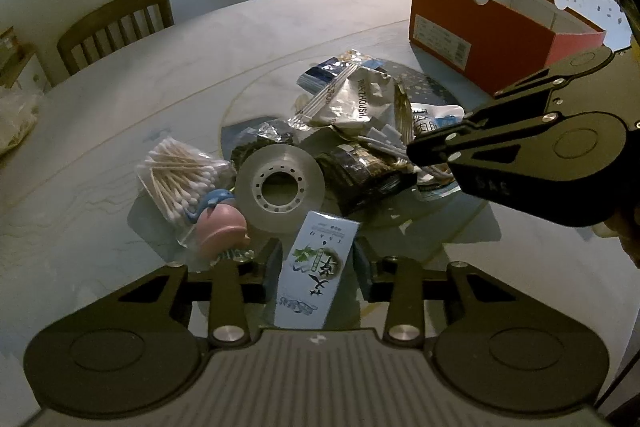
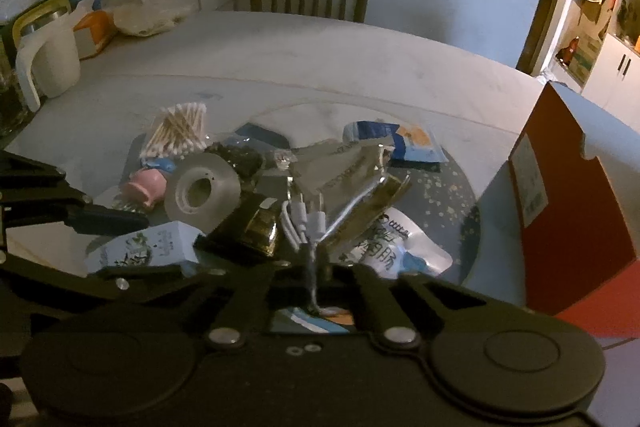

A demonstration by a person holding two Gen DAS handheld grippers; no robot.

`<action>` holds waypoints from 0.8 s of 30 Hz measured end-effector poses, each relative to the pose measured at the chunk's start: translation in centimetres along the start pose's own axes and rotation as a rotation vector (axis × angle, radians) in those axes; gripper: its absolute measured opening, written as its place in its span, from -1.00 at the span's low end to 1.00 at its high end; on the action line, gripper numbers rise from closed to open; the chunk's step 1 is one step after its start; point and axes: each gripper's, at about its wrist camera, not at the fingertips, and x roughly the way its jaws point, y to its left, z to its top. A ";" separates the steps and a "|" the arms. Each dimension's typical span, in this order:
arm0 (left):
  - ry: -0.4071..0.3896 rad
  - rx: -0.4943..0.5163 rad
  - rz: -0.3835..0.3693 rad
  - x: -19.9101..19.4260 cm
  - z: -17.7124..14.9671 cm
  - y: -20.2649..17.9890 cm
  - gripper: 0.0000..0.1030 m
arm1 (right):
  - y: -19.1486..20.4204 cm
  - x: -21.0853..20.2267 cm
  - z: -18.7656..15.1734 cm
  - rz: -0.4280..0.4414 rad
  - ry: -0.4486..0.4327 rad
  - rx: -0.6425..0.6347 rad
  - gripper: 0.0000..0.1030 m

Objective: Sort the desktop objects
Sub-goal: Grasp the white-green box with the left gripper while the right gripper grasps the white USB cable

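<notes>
Two black handheld grippers work over a pale round table (image 1: pixel 120 131). At the bottom centre of the left wrist view, the left gripper (image 1: pixel 316 261) points level and forward, its fingers (image 1: pixel 272 259) pressed on both sides of a small light-blue box (image 1: pixel 316 259) with leaf artwork. The right gripper (image 2: pixel 310 267) reaches in from the right edge of that view, tilted down toward the pile; in its own view the fingers are nearly together, pinching a white cable bundle (image 2: pixel 304 219). A red shoebox (image 1: pixel 492 31), open-topped, sits at upper right. Centre frame holds a clear tape roll (image 1: pixel 280 183), silver snack packets (image 1: pixel 356 99), bagged cotton swabs (image 1: pixel 180 175) and a pink toy (image 1: pixel 222 231).
</notes>
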 end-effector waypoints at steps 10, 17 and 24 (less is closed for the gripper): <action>0.003 -0.003 0.002 -0.2 -0.1 -0.1 -0.31 | 0.3 0.3 0.2 -0.002 -0.005 -0.051 -0.69; 0.003 -0.006 0.004 -0.1 -0.1 -0.1 -0.31 | -0.1 1.3 0.2 0.020 0.020 -0.044 -0.61; 0.000 -0.009 0.006 -0.1 -0.1 -0.1 -0.33 | -0.4 1.2 0.3 0.051 0.016 -0.040 -0.77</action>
